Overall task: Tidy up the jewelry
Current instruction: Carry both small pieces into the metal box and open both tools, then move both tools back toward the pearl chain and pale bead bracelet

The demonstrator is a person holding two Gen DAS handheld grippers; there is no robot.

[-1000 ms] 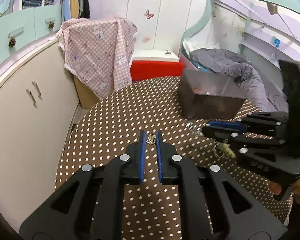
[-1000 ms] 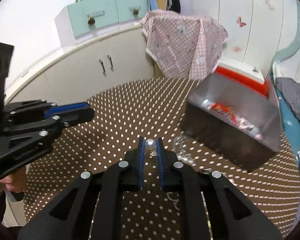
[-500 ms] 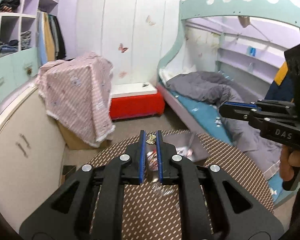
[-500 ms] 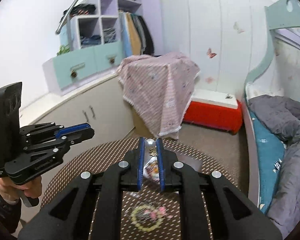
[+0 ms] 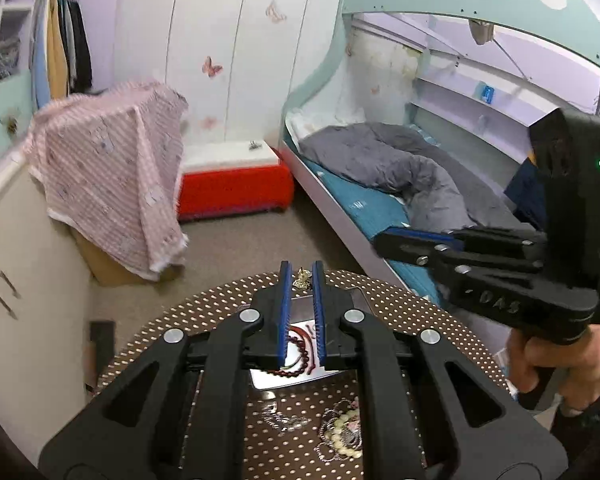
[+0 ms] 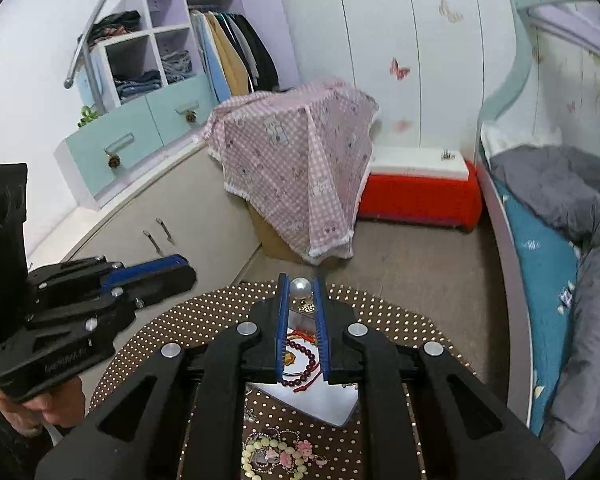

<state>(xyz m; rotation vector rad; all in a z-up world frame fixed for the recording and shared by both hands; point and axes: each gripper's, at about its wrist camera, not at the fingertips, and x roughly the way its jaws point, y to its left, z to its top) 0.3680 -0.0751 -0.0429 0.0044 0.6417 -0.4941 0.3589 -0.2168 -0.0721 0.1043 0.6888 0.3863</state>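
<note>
Grippers both up off the dotted table [image 5: 440, 320]. A second ago we saw them low at the cloth among the loose pieces; now they hang above the metal tray [image 6: 320, 400]. Left gripper [image 5: 300, 280] is pinched nearly closed on a small gold-coloured trinket [image 5: 302, 279]; right gripper [image 6: 300, 290] is likewise clamped on a pearl earring [image 6: 301, 287]. We judge both picks succeeded and the drop into the tray comes next. A dark bead bracelet [image 6: 300, 360] already lies there; a pale bead necklace [image 6: 268, 456] remains on the cloth.
</note>
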